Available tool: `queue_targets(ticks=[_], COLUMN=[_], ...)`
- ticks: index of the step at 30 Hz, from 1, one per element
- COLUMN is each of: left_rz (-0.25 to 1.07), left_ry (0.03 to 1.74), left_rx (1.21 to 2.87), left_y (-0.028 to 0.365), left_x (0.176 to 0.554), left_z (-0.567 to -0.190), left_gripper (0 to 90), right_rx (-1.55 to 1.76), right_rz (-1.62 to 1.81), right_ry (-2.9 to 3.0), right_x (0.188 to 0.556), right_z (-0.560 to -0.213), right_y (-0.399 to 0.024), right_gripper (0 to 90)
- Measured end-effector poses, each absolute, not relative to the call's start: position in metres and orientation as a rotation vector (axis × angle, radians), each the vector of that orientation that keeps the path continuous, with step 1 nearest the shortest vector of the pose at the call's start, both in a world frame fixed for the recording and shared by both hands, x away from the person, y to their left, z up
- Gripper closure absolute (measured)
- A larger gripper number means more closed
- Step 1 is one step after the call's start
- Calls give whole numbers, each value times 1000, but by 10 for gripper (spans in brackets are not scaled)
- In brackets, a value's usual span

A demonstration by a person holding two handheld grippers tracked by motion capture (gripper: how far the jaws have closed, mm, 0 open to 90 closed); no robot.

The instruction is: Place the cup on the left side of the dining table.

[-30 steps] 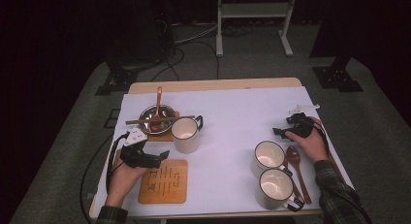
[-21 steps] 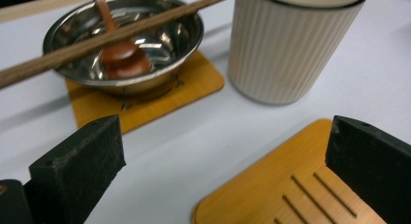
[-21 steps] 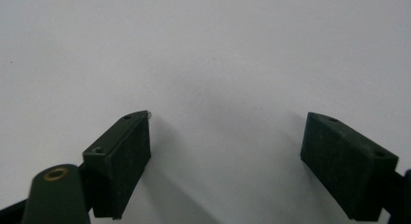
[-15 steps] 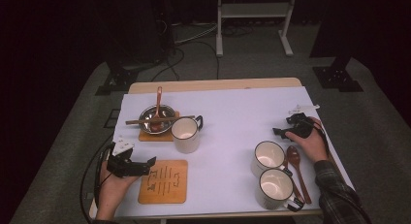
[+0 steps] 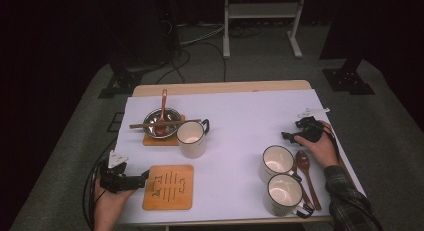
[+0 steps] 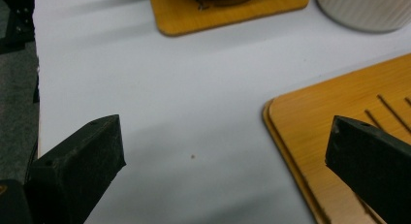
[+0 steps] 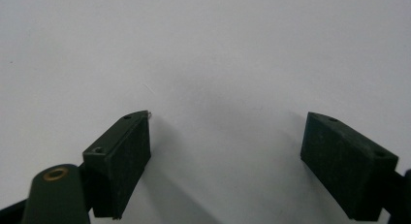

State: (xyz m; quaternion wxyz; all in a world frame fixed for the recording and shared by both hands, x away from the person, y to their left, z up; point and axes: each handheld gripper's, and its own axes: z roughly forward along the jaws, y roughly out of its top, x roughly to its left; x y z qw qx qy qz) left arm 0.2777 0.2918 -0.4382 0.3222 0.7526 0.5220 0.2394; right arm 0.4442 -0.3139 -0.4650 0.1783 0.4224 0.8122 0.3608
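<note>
The wooden coaster (image 5: 168,187) with the slotted pattern lies flat on the white table cover (image 5: 240,121), near the front edge on the person's left side; it is nearly square with rounded corners, its slightly longer axis running front to back, and its cut lines run the same way, away from the person. The left gripper (image 5: 142,178) sits just left of this coaster, pointing rightward at its left edge, jaws spread wide and holding nothing; in the left gripper view one jaw stands over bare table cover and the other over the coaster's (image 6: 349,132) near corner, though whether it touches the wood cannot be told. Behind the coaster, a white mug (image 5: 190,139) stands upright with its handle toward the right. Just left of that mug, and farther back from the coaster, a second wooden coaster (image 5: 150,140) carries a metal bowl (image 5: 161,121); a spoon (image 5: 163,108) rests in the bowl with its handle pointing to the far edge, and a stick-like utensil (image 5: 165,124) lies crosswise on the rim. Well to the right of the slotted coaster stand two more white mugs (image 5: 276,160) (image 5: 283,194), with two wooden spoons (image 5: 306,176) lying front to back just beyond them. The right gripper (image 5: 289,136) rests farther right and back, jaws wide apart over bare table cover, empty.
</note>
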Motion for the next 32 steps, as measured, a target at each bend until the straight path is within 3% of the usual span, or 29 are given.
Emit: queue_targets(ticks=[11, 32], left_rz=[619, 645], left_ry=[1453, 1427], left_rx=[2000, 1980], left_y=[304, 305], left_x=[276, 272], left_z=[-456, -461], left_gripper=[0, 0], right_rx=[1196, 1196], right_rz=[1021, 1022], right_ry=[2298, 2298], right_x=[444, 445], right_z=[-465, -465], right_y=[-314, -314], right_gripper=[165, 165])
